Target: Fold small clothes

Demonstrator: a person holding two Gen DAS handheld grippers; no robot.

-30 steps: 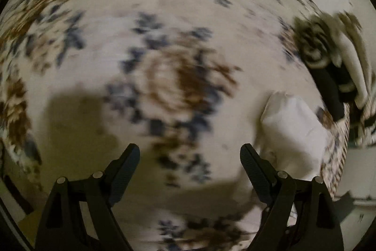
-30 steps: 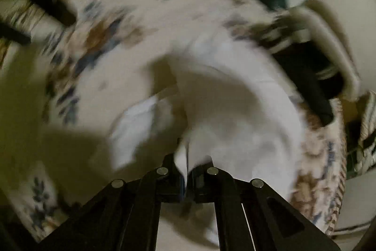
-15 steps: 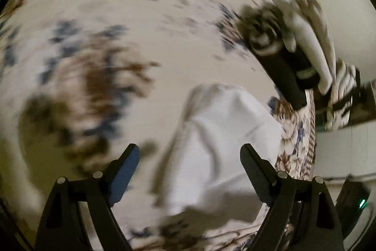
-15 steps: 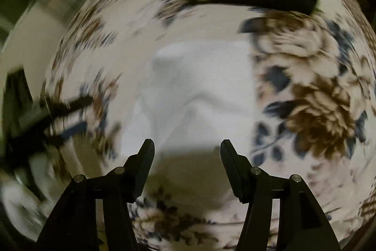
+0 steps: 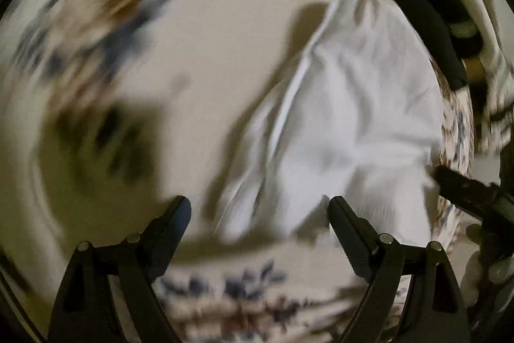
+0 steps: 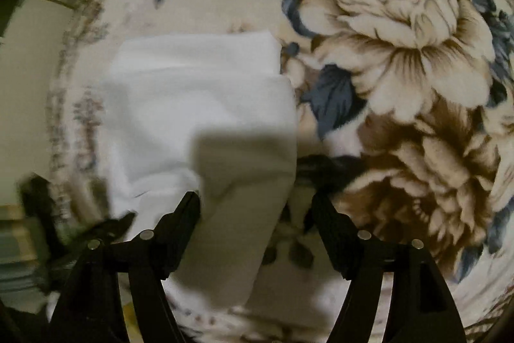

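Right wrist, white garment [image 6: 199,105] lengthwise toward tool [image 6: 255,208]

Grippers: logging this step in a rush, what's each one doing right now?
Left gripper: open, holding nothing, above the white cloth.
Right gripper: open, holding nothing, over the white cloth.

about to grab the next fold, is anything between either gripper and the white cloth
Nothing visible does. The white cloth lies bare on the floral blanket, right ahead of the open right gripper and the open left gripper. The dark clothes sit beyond it.
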